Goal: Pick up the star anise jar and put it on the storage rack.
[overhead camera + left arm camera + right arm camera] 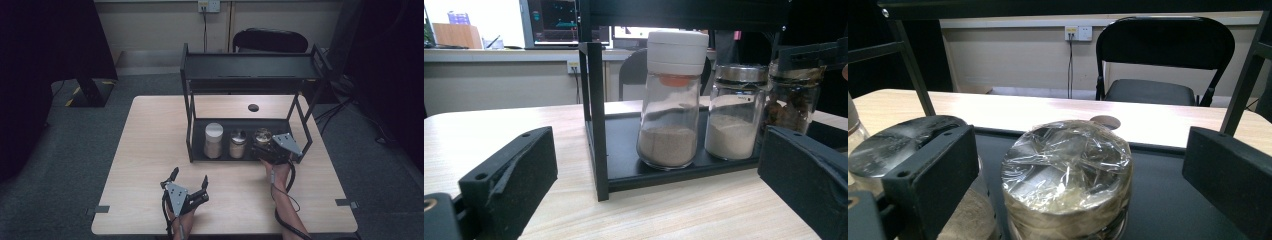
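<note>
Right, I count 3 jars on the bottom tray of the black rack (187,95): 1 white-capped shaker jar (213,140), 1 metal-lidded jar (237,144) and 1 plastic-wrapped jar (262,136), plus 2 grippers. My right gripper (266,149) is spread wide, its jaws standing on either side of the plastic-wrapped jar without touching it. My left gripper (189,178) is likewise released and holds nothing, sitting on the wooden table (150,150) in front of the rack. The right gripper view reveals crinkled film over that jar's lid; the left gripper view shows pale powder in the other 2 jars.
</note>
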`<state>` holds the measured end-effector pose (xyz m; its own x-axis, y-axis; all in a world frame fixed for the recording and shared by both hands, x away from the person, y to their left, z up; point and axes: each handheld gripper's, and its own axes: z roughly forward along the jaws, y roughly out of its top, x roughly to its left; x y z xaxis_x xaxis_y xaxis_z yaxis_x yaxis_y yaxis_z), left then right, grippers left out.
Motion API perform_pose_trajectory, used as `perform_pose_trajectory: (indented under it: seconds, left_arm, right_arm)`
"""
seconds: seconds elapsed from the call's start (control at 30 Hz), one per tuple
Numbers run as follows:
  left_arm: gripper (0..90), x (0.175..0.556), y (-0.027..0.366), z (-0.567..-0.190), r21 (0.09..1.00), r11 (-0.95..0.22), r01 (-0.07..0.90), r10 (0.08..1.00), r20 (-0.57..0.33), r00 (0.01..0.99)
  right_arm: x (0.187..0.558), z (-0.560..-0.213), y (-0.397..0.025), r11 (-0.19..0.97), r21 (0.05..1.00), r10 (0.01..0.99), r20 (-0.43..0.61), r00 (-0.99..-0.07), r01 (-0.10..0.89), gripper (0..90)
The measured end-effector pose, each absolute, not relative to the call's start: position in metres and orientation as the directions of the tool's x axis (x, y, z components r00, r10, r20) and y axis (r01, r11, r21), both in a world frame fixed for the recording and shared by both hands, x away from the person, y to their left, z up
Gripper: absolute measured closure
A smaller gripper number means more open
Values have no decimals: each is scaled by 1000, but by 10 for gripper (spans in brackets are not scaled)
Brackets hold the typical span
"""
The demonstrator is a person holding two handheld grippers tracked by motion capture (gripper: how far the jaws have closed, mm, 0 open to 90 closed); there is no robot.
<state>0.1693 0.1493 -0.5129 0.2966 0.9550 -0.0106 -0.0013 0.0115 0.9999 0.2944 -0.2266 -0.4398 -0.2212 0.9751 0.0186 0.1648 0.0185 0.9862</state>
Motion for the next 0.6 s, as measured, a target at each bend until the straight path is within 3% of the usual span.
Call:
perform_pose_trajectory:
  seconds: [0.6]
  left_arm:
    - [20, 169, 149, -513, 1000, 11, -2, 955, -10, 296]
  right_arm:
    - [284, -439, -233, 2, 988, 975, 32, -220, 153, 14]
